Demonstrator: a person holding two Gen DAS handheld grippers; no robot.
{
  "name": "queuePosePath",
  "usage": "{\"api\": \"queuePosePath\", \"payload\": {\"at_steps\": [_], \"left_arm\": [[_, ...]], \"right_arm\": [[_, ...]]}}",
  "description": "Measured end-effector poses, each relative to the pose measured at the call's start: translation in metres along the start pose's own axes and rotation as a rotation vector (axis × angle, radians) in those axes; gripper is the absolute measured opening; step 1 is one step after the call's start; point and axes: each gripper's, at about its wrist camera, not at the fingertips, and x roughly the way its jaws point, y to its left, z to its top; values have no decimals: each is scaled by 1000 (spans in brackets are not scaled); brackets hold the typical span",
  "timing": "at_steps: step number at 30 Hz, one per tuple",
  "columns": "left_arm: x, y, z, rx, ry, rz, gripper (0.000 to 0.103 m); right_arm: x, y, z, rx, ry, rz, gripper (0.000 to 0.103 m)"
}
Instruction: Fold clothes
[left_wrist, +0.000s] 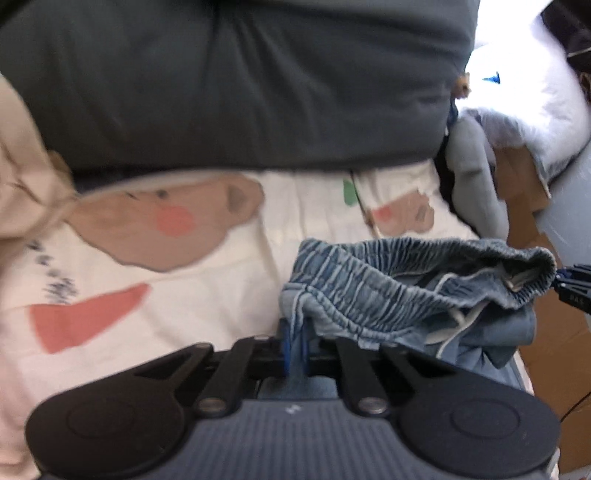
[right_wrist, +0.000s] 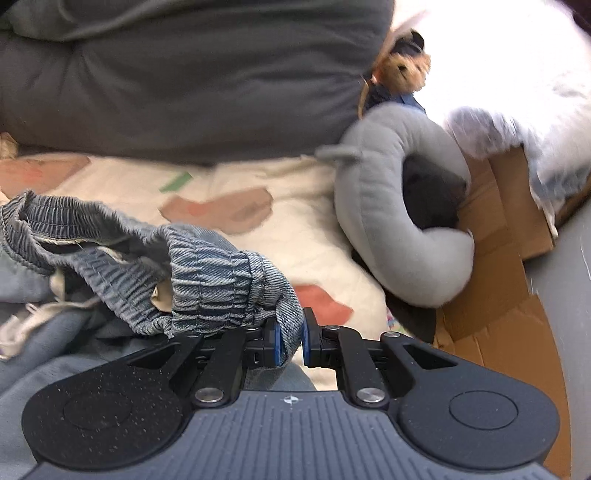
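Blue denim shorts (left_wrist: 399, 291) with an elastic waistband hang stretched between my two grippers above a cream bedsheet (left_wrist: 229, 280) printed with bear faces. My left gripper (left_wrist: 294, 343) is shut on the left end of the waistband, denim pinched between its blue pads. My right gripper (right_wrist: 290, 341) is shut on the other end of the waistband (right_wrist: 207, 280); its tip also shows at the right edge of the left wrist view as the right gripper (left_wrist: 570, 286). A white drawstring (left_wrist: 458, 325) dangles inside the shorts. The legs hang out of sight below.
A dark grey pillow (left_wrist: 236, 85) lies across the back of the bed. A grey plush toy (right_wrist: 399, 206) curls at the right, with a small brown plush (right_wrist: 404, 70) behind it. Cardboard boxes (right_wrist: 495, 288) and white bedding (left_wrist: 532, 110) stand right of the bed. Beige cloth (left_wrist: 26, 158) lies at left.
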Motion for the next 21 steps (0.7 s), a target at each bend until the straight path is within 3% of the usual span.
{"api": "queuePosePath", "payload": {"at_steps": [8,12,21], "left_arm": [[-81,10,6,-57,-169,63,5],[-109,21,4,-86,-212,86,5],[-96,50,3,-141,-200,146,5]], "right_arm": [[-27,17,55,-109,-81,77,7],[-27,31,85,-153,-91,134,5],[23,68,133,-210,-67,192,4]]}}
